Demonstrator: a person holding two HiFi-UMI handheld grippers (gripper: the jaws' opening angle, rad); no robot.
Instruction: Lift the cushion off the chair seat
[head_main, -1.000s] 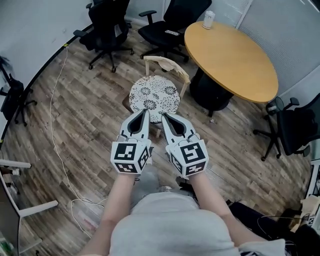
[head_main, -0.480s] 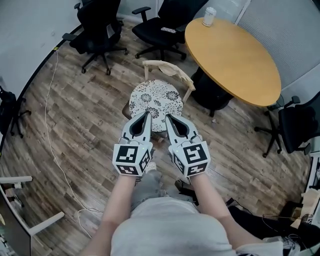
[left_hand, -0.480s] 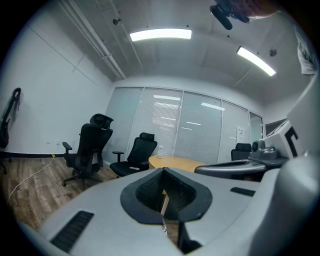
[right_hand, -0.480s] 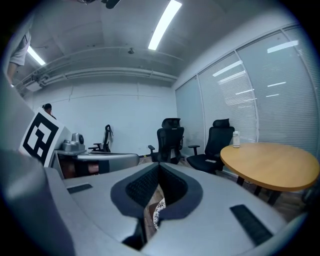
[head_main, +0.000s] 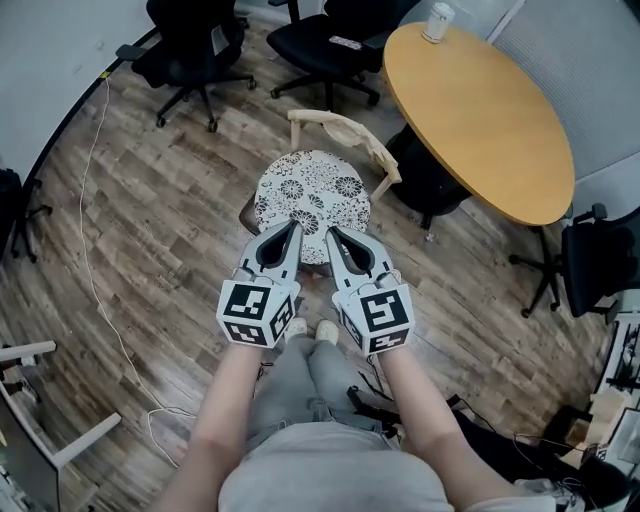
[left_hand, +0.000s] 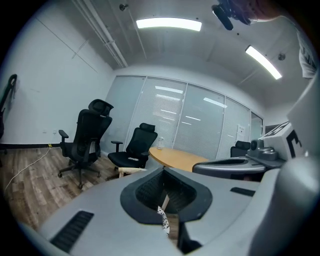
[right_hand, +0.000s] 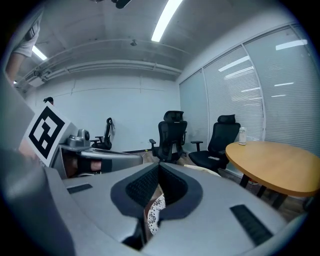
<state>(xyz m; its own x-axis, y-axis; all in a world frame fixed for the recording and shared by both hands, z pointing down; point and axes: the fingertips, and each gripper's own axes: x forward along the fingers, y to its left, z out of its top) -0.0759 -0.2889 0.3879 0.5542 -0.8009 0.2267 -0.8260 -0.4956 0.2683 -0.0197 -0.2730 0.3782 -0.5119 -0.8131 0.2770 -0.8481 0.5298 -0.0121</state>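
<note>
Approach to cushion (head_main: 312, 190), no contact yet.
Your left gripper (head_main: 296, 224) and right gripper (head_main: 329, 232), both closed and empty, have moved nearer; the cushion lies on the chair (head_main: 340, 126) seat just ahead. Open them before gripping.

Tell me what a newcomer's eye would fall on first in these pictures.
First, the left gripper and right gripper, side by side at the centre, both shut, pointing at the patterned round cushion on the wooden chair. Next, the big round table at the upper right, with black office chairs at the top.
</note>
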